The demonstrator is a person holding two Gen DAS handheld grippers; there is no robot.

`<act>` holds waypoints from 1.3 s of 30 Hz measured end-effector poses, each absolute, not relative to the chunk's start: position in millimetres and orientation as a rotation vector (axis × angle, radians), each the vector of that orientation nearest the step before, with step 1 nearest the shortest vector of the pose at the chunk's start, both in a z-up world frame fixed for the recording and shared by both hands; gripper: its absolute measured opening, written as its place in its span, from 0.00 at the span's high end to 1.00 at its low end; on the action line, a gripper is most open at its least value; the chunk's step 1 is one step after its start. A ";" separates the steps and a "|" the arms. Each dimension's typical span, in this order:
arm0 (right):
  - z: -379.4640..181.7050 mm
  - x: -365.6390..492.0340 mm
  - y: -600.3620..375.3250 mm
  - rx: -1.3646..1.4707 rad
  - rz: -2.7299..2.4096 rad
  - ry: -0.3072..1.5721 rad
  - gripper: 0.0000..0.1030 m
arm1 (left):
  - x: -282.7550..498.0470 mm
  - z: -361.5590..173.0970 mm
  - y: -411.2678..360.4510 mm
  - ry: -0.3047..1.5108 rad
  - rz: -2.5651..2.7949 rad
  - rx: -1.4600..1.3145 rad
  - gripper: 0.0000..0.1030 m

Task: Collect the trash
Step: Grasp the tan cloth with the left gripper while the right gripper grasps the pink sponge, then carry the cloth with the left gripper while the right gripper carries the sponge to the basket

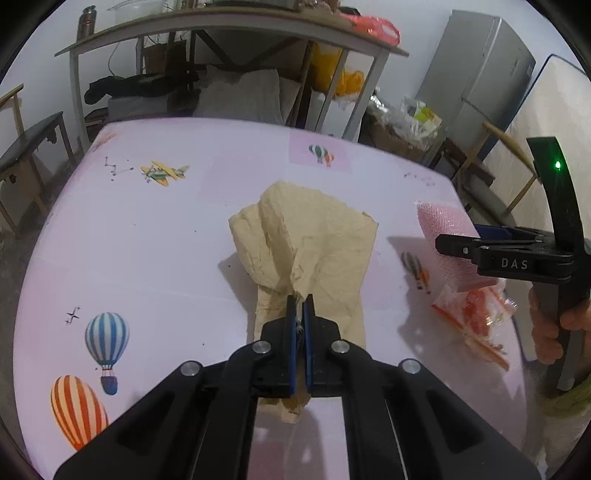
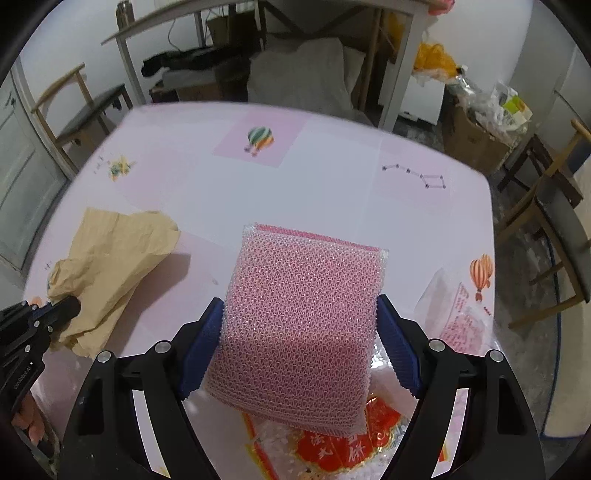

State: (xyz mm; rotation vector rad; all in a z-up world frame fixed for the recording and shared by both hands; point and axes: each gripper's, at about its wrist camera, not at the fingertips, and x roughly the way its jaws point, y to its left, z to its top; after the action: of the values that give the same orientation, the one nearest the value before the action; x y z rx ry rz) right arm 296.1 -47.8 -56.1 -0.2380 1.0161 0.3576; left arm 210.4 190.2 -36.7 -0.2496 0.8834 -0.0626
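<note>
My left gripper [image 1: 300, 300] is shut on the near end of a crumpled tan paper [image 1: 306, 236] that lies on the table; the paper also shows in the right wrist view [image 2: 110, 258]. My right gripper [image 2: 301, 314] is shut on a pink mesh sponge [image 2: 299, 317] and holds it above a red-and-clear plastic wrapper [image 2: 332, 446]. In the left wrist view the right gripper [image 1: 443, 245] is at the right with the sponge [image 1: 443, 225] over the wrapper [image 1: 472, 317].
The table [image 1: 147, 240] has a pink cloth with balloon and plane prints. A clear printed plastic bag [image 2: 458, 314] lies near the table's right edge. Chairs [image 2: 546, 221], a desk [image 1: 221, 22], a fridge [image 1: 480, 74] and a box of clutter [image 2: 476, 136] stand around.
</note>
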 end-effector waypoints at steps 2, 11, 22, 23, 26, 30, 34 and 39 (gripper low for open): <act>-46.0 291.0 -50.3 -0.213 0.371 0.997 0.26 | 205.1 -28.8 192.0 0.863 -0.065 -0.261 0.97; 2.3 267.5 -70.7 -0.127 0.425 0.896 0.26 | 181.5 4.4 190.3 0.773 -0.092 -0.283 0.97; 39.7 229.4 -109.0 -0.052 0.440 0.799 0.26 | 156.0 34.9 163.2 0.680 -0.150 -0.296 0.97; 42.4 225.9 -114.7 -0.039 0.432 0.796 0.26 | 154.9 37.3 159.9 0.674 -0.161 -0.297 0.97; 47.0 218.6 -128.2 -0.004 0.415 0.790 0.26 | 149.3 45.5 145.0 0.655 -0.196 -0.283 0.97; 52.3 205.1 -147.9 0.028 0.382 0.773 0.26 | 141.8 55.4 121.9 0.640 -0.250 -0.257 0.97; 54.8 190.7 -165.7 0.055 0.352 0.765 0.26 | 136.8 63.4 102.2 0.627 -0.297 -0.239 0.97; 58.2 173.9 -185.1 0.082 0.317 0.748 0.26 | 133.5 68.6 80.5 0.624 -0.345 -0.220 0.97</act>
State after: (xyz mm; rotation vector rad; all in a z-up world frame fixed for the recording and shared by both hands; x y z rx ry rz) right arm 173.9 -185.1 58.2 0.0821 0.7480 0.3167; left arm 133.5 80.5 68.6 -0.2197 0.6243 -0.3454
